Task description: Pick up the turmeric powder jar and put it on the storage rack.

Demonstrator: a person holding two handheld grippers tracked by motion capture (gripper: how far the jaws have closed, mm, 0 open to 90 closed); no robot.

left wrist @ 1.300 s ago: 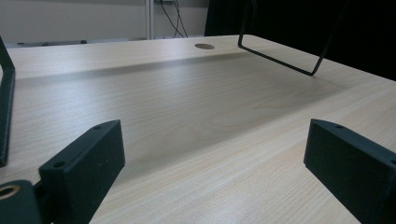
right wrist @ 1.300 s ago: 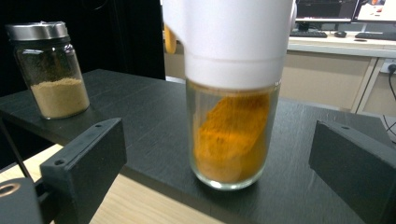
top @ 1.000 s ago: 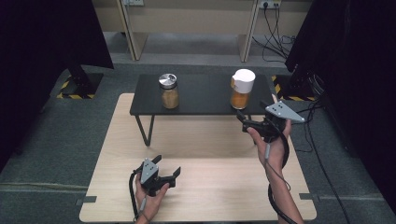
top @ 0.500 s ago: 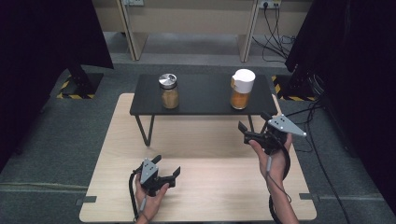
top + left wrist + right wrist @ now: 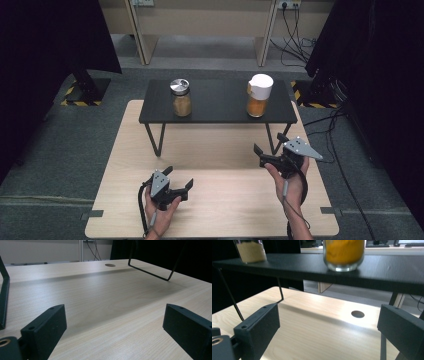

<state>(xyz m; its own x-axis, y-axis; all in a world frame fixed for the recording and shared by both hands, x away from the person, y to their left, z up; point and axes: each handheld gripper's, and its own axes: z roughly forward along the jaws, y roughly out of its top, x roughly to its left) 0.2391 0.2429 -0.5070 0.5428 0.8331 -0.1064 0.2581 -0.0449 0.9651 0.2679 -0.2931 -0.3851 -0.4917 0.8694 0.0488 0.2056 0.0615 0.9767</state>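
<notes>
A glass jar of tan powder with a silver lid (image 5: 181, 97) stands on the left of a low black shelf (image 5: 215, 111). A jar of orange powder with a white lid (image 5: 259, 95) stands on its right. My right gripper (image 5: 268, 143) hovers open just in front of the shelf's right end, pointing toward it. The right gripper view has the orange jar (image 5: 344, 253) ahead and above the wide-apart jaws, and the tan jar (image 5: 250, 250) at far left. My left gripper (image 5: 179, 176) rests open low over the wooden table (image 5: 215, 200), nothing between its jaws.
The shelf stands on thin wire legs (image 5: 154, 140) on the wooden table. A round cable hole (image 5: 357, 314) lies in the tabletop under the shelf. Grey carpet surrounds the table, with cables (image 5: 345, 145) on the floor at right.
My right gripper has sunk and drawn back from the shelf's front edge toward the person. The left gripper and both jars have stayed put.
</notes>
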